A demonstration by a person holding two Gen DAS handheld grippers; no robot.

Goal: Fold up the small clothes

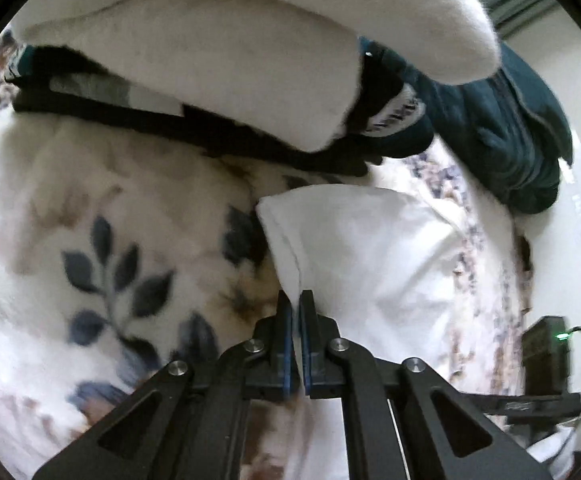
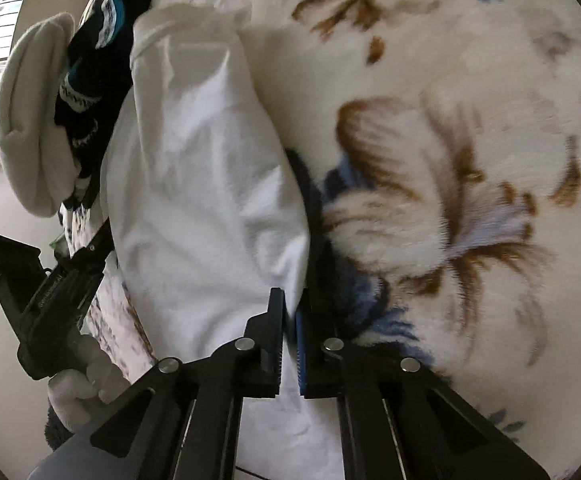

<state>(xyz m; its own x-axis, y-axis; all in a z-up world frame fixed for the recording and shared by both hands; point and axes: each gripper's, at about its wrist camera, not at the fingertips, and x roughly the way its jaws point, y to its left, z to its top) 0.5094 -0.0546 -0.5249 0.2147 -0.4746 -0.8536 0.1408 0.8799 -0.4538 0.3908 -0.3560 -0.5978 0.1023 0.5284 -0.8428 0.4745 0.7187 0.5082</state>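
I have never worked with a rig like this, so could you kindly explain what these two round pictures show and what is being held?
Each picture comes from a fisheye camera mounted on a hand-held gripper, looking forward along its two black fingers. A person holds one in each hand. The left gripper and the right gripper are each shut on an edge of the same white garment. It lies on a floral blanket beside a cream fleece item and dark teal clothing. The right view also shows the person's gloved left hand on the other tool.

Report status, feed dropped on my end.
Left gripper and right gripper both shut on white garment. Garment on floral blanket. Clothes pile beyond, not blocking.
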